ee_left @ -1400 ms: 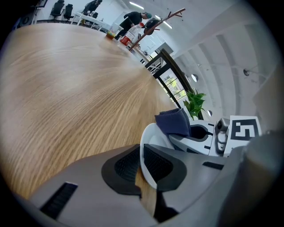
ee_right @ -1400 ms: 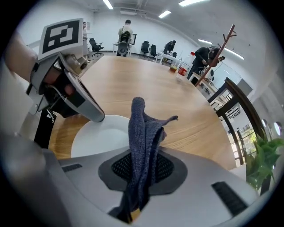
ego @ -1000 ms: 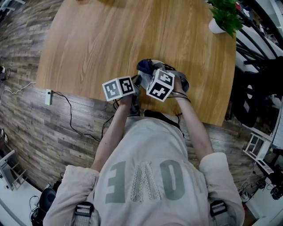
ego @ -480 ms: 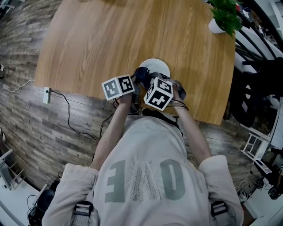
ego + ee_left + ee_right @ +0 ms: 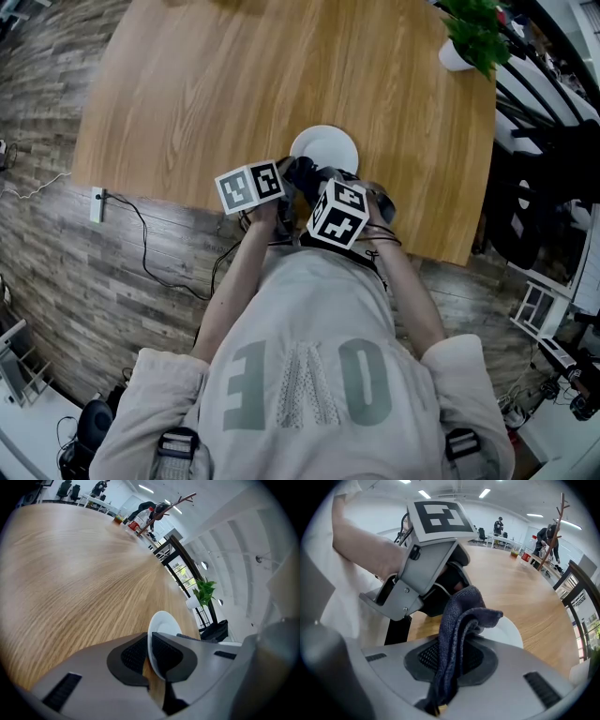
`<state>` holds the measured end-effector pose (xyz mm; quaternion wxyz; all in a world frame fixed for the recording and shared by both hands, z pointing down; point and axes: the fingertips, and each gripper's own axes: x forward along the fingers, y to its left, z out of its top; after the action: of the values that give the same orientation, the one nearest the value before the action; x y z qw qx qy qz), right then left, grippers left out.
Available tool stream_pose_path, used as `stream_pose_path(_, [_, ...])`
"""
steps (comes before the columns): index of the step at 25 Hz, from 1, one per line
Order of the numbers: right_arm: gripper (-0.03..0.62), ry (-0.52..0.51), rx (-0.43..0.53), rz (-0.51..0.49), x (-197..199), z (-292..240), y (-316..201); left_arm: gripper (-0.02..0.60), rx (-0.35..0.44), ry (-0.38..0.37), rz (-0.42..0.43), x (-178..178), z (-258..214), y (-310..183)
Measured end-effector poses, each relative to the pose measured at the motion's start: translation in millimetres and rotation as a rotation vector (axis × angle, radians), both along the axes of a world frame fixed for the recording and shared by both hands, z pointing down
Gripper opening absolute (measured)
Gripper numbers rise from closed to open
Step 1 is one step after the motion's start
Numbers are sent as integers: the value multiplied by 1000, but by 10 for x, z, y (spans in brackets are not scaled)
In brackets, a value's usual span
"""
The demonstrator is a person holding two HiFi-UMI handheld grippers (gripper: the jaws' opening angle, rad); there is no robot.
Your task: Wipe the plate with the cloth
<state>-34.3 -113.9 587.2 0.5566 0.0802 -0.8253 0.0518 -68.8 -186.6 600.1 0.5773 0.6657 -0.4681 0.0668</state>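
Head view shows the white plate (image 5: 325,148) on the wooden table (image 5: 216,84). Left gripper (image 5: 149,654) clamps the plate's near rim. Right gripper (image 5: 451,658), its jaws closed on the dark cloth (image 5: 461,616), holds it at that same near edge.

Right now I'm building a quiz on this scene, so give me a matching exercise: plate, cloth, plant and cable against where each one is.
Things:
1. plate
2. cloth
3. plant
4. cable

Places:
A. on the floor
B. gripped in the right tongs
C. far right corner of the table
D. rim gripped in the left tongs

Pairs: 1-D, 2-B, 3-C, 4-A.
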Motion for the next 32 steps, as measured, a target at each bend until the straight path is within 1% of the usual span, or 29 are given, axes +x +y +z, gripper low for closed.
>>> stream_pose_path(2, [61,-7,3,15,22,-15,-23,33,13,-31,15,-2,-15,-6])
stream_pose_path(5, [61,-18,23,45,66,-73,-96,34,55,-87,45,-22,-96,-52])
stream_pose_path(7, [60,-25,39,60,84,-133,-152,37,81,-103,52,-39,-176,-87])
stream_pose_path(9, [60,-31,63,76,106,-210,-235,55,100,-118,54,-58,-256,-125])
stream_pose_path(11, [60,-48,98,106,137,-310,-363,102,121,-145,69,-69,-336,-180])
stream_pose_path(13, [61,-81,143,155,170,-446,-520,106,166,-186,87,-89,-460,-252])
stream_pose_path(14, [61,-102,174,187,190,-534,-606,106,200,-214,97,-101,-551,-293])
stream_pose_path(16, [61,-152,251,262,242,-760,-787,104,295,-272,122,-100,-813,-393])
stream_pose_path(18, [61,-218,338,349,311,-1045,-963,104,411,-317,153,-51,-1153,-520])
stream_pose_path(20, [61,-308,421,444,389,-1378,-1104,103,525,-352,177,15,-1519,-634])
stream_pose_path(22, [61,-420,504,530,471,-1759,-1197,98,639,-377,181,70,-1908,-712])
stream_pose_path(25, [61,-596,650,632,622,-2380,-1236,61,843,-417,157,120,-2555,-738])
stream_pose_path(28, [61,-755,809,698,822,-2924,-1169,16,1095,-463,99,153,-3225,-657])
stream_pose_path(30, [61,-860,891,754,979,-3185,-1094,8,1246,-497,59,174,-3588,-565])
stream_pose_path(31, [61,-910,916,791,1060,-3277,-1053,8,1300,-515,44,188,-3720,-515])
stream_pose_path(32, [61,-952,932,828,1137,-3340,-1013,8,1336,-532,33,202,-3816,-468])
